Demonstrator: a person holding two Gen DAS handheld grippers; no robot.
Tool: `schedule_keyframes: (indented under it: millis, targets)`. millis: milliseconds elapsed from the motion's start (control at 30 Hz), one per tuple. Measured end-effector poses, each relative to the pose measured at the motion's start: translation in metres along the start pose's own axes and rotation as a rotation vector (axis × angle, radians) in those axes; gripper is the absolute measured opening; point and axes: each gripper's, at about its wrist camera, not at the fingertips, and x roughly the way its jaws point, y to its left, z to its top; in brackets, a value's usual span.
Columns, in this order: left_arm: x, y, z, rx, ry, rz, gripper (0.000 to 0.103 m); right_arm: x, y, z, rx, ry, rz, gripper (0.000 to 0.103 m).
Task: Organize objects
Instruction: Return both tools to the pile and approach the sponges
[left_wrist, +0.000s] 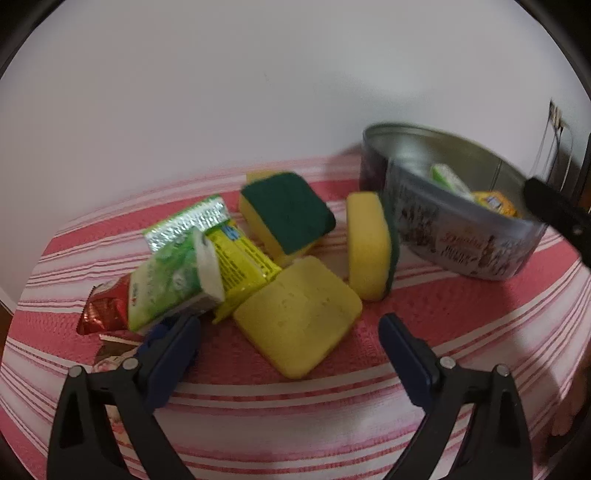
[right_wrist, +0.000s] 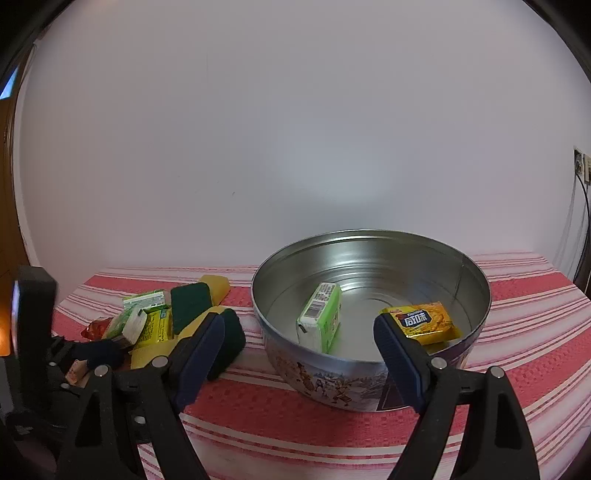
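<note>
A round metal tin (right_wrist: 369, 387) stands on the striped cloth and holds a green carton (right_wrist: 321, 317) and a yellow snack packet (right_wrist: 424, 319). The tin also shows in the left wrist view (left_wrist: 461, 240) at the right. My left gripper (left_wrist: 290, 330) is open, its jaws astride a flat yellow sponge (left_wrist: 299, 314). Beside it lie a green carton (left_wrist: 173, 280), a yellow-green packet (left_wrist: 240, 266), a red wrapper (left_wrist: 107, 310) and two yellow-green sponges (left_wrist: 288, 210) (left_wrist: 369, 243). My right gripper (right_wrist: 299, 332) is open and empty, in front of the tin.
The table carries a red and white striped cloth (right_wrist: 535, 332) and meets a white wall (right_wrist: 295, 129) at the back. A wall socket with cables (right_wrist: 580, 166) is at the far right. The left gripper's body (right_wrist: 33, 332) shows at the left of the right wrist view.
</note>
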Motion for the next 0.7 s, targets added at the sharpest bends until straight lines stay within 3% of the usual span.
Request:
schedule_keyframes:
  millis: [133,200,267,333,500,700]
  targets:
    - [0.023,0.0,0.005,-0.027,0.1,-0.01,0.092,-0.002,0.001,0.0,0.001,0.002,0.013,0.085]
    - [0.026,0.005,0.007,-0.07,0.106,-0.036,0.087,-0.002,0.001,0.0,0.004,0.006,0.023,0.085]
    - [0.026,0.005,0.007,-0.075,0.103,-0.035,0.083,-0.002,0.001,0.0,0.011,0.014,0.037,0.085]
    - [0.024,0.003,0.006,-0.067,0.094,-0.045,0.072,-0.001,0.001,0.0,0.011,0.02,0.043,0.085]
    - [0.017,0.003,0.003,-0.065,0.078,-0.078,0.061,0.001,0.004,-0.002,-0.006,0.03,0.047,0.085]
    - [-0.002,0.014,0.0,-0.035,0.016,-0.044,0.06,0.003,0.007,-0.004,-0.025,0.044,0.062,0.085]
